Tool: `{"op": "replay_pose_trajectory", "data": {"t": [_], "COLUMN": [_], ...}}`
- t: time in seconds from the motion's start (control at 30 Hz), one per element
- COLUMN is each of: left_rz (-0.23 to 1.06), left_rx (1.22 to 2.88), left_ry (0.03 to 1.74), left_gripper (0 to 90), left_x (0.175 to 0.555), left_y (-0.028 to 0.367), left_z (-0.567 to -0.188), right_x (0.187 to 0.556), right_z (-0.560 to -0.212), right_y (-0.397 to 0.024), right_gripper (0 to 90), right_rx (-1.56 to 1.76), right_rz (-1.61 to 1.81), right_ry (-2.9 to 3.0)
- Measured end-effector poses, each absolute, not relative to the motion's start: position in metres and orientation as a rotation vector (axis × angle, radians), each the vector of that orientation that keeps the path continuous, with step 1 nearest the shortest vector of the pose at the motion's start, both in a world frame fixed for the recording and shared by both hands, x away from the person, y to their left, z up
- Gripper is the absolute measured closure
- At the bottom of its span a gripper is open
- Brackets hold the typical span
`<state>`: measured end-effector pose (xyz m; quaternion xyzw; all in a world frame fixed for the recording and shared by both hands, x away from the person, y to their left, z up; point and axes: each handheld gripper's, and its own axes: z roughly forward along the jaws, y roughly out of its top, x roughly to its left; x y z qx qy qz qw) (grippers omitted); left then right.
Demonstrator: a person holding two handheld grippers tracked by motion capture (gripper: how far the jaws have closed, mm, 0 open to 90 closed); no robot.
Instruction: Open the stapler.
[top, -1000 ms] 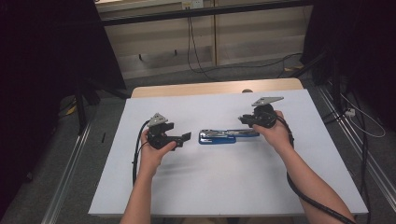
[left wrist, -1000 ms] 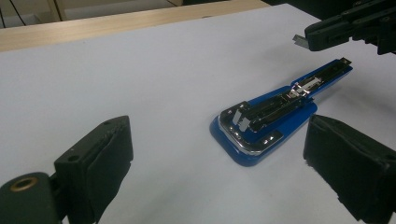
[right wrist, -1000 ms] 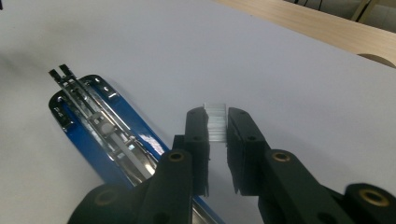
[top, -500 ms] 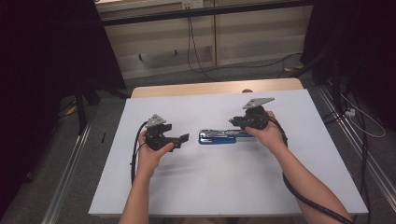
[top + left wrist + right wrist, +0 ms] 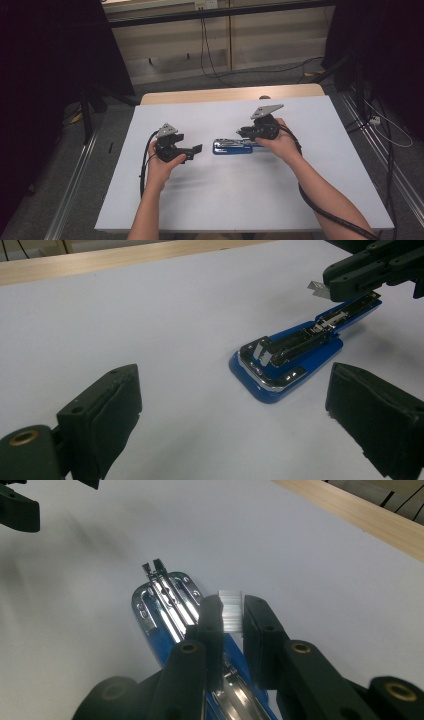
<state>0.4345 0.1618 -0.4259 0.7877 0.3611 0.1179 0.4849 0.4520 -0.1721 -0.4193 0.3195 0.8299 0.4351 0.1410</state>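
R gripper (image 5: 231, 617) over open blue stapler (image 5: 292, 355)
Jaws nearly closed, pinching strip of staples (image 5: 231, 611); L gripper (image 5: 235, 425) wide open, holding nothing.

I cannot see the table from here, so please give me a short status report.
Right gripper shut on strip of staples, above open blue stapler. Left gripper open, empty, short of stapler. Nothing in the way.

In the right gripper view, the right gripper (image 5: 231, 611) pinched a strip of staples (image 5: 231, 611) between its two black jaws. It hung just above the opened blue stapler (image 5: 162, 605), which lay on the white table (image 5: 310, 580) with its metal staple channel exposed.
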Motion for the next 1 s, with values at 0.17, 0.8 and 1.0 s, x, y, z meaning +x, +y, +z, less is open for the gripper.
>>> {"op": "replay_pose_trajectory", "data": {"t": [0.17,0.8,1.0], "left_rz": [0.288,0.291,0.294], "left_rx": [1.909,1.905,1.905], "left_ry": [0.885,0.884,0.883], "left_gripper": [8.0,7.9,7.9], "left_x": [0.434,0.434,0.434], "left_y": [0.163,0.165,0.164], "left_z": [-0.426,-0.424,-0.424], "right_x": [0.453,0.456,0.457], "right_z": [-0.418,-0.417,-0.417], "right_y": [-0.167,-0.152,-0.149], "right_gripper": [79.3,79.3,79.3], "right_rx": [0.896,0.787,0.753], "right_rz": [1.269,1.296,1.287], "right_ry": [2.414,2.481,2.504]}}
